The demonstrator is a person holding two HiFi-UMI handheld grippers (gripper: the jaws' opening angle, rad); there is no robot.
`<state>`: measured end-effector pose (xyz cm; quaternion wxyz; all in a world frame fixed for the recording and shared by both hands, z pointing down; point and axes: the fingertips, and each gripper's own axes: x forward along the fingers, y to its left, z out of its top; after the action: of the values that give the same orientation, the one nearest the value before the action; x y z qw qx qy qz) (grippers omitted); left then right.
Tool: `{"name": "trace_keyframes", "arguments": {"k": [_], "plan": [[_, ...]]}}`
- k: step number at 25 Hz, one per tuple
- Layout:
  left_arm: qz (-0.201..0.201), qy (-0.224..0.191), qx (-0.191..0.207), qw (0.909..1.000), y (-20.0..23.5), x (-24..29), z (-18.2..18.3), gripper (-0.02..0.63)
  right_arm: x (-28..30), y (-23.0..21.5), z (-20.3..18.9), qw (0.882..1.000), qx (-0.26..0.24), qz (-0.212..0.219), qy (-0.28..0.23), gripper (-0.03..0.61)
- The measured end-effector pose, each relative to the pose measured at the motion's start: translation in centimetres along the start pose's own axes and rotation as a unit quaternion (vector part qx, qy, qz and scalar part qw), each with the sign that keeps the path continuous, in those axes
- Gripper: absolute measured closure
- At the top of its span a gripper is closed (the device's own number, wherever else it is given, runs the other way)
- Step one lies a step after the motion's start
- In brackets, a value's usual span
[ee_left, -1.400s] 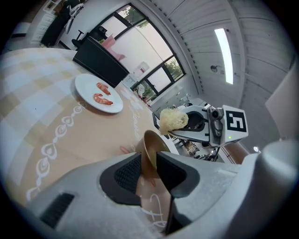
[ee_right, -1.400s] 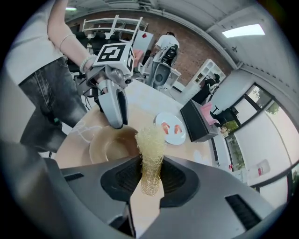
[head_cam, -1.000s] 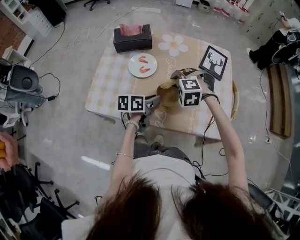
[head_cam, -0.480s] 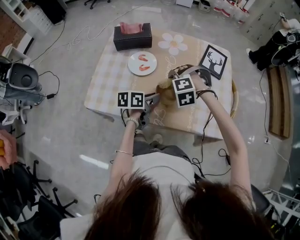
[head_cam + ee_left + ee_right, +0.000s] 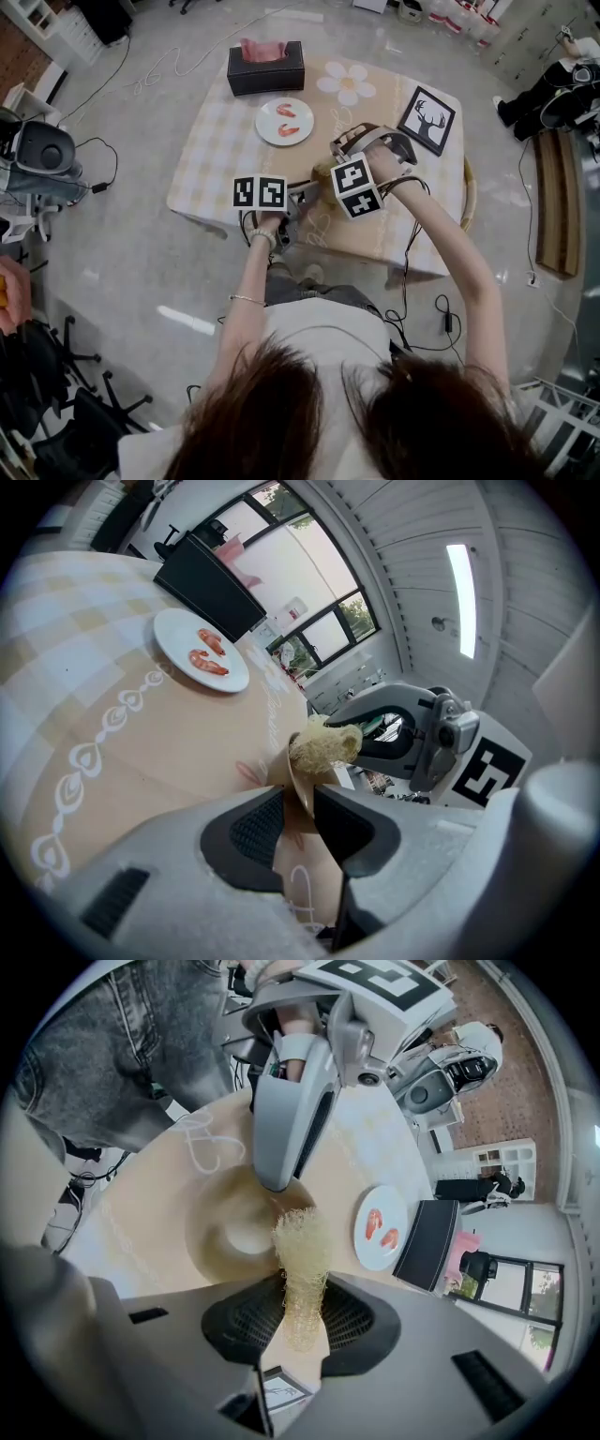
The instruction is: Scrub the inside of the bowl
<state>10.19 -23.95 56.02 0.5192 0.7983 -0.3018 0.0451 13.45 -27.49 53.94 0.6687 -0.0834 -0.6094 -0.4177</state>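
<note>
Left gripper [image 5: 298, 803]: closed on the rim of the tan round bowl [image 5: 220, 1232], which sits toward the near side of the beige checked worktop [image 5: 220, 150]. Right gripper [image 5: 302, 1314]: I pinch a pale yellow fibrous scrubber [image 5: 302, 1241], its tip inside the bowl.

White plate [image 5: 268, 123] with two shrimp [image 5: 286, 111], black tissue box [image 5: 265, 77] — pink tissue [image 5: 261, 49], deer picture [image 5: 427, 122]

Left gripper [image 5: 300, 199], right gripper [image 5: 330, 169] (over table [image 5: 225, 141])
</note>
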Motion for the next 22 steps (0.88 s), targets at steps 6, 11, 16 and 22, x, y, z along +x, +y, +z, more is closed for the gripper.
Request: {"name": "trace_keyframes", "arguments": {"k": [6, 11, 16, 22], "plan": [[-0.001, -0.001, -0.001, 1.0000, 0.1, 0.0, 0.0, 0.515, 0.1, 0.0, 0.0, 1.000, -0.017, 0.000, 0.014, 0.483], [0.001, -0.001, -0.001, 1.0000, 0.2, 0.0, -0.1, 0.515, 0.2, 0.2, -0.7, 0.999, -0.025, 0.003, 0.028, 0.483], [0.001, 0.000, -0.002, 1.0000, 0.1, -0.1, -0.1, 0.515, 0.0, 0.6, -1.2, 0.999, -0.025, 0.006, 0.037, 0.483], [0.002, 0.001, 0.000, 1.0000, 0.0, -0.1, -0.2, 0.516, -0.2, 1.2, -1.4, 0.999, -0.025, 0.009, 0.043, 0.483]]}}
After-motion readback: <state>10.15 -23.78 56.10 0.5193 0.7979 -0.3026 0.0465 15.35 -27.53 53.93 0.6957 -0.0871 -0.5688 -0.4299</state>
